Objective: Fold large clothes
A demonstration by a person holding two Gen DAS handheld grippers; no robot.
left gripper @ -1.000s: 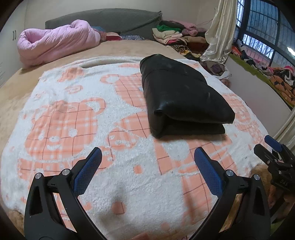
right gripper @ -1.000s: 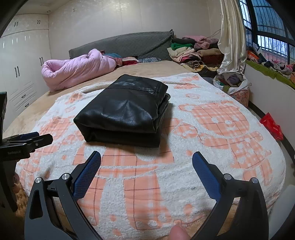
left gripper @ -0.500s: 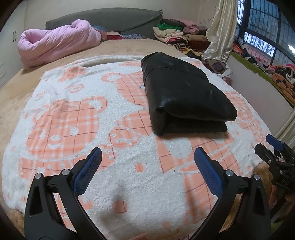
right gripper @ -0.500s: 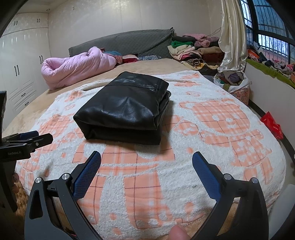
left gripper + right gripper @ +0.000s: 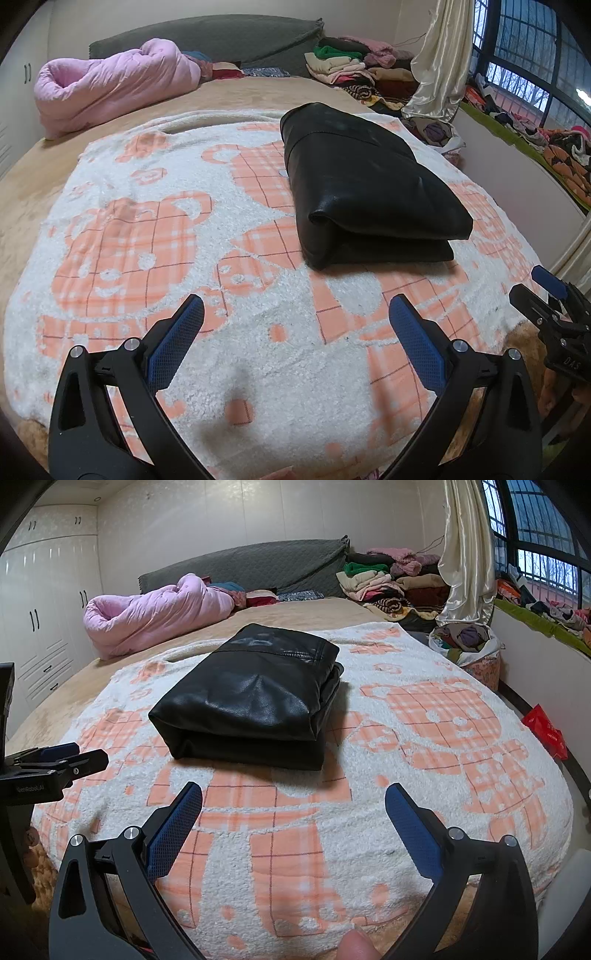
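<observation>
A black leather jacket [image 5: 365, 192] lies folded into a thick rectangle on the white and orange bear-pattern blanket [image 5: 147, 229]. It also shows in the right wrist view [image 5: 251, 698]. My left gripper [image 5: 295, 314] is open and empty, held over the blanket's near edge, short of the jacket. My right gripper [image 5: 293, 797] is open and empty, also near the front edge, just short of the jacket. Each gripper shows at the side of the other's view: the right one [image 5: 550, 291], the left one [image 5: 62, 757].
A pink duvet [image 5: 155, 613] lies rolled at the bed's head by the grey headboard [image 5: 251, 565]. Piles of clothes [image 5: 384, 583] sit at the far right by a curtain [image 5: 465, 554]. A basket of clothes [image 5: 469, 646] and a red bag [image 5: 546, 731] sit on the floor right.
Both views have shifted slightly closer to the bed; the jacket sits a little lower and larger in frame. The jacket itself has not moved and both grippers stay open.
</observation>
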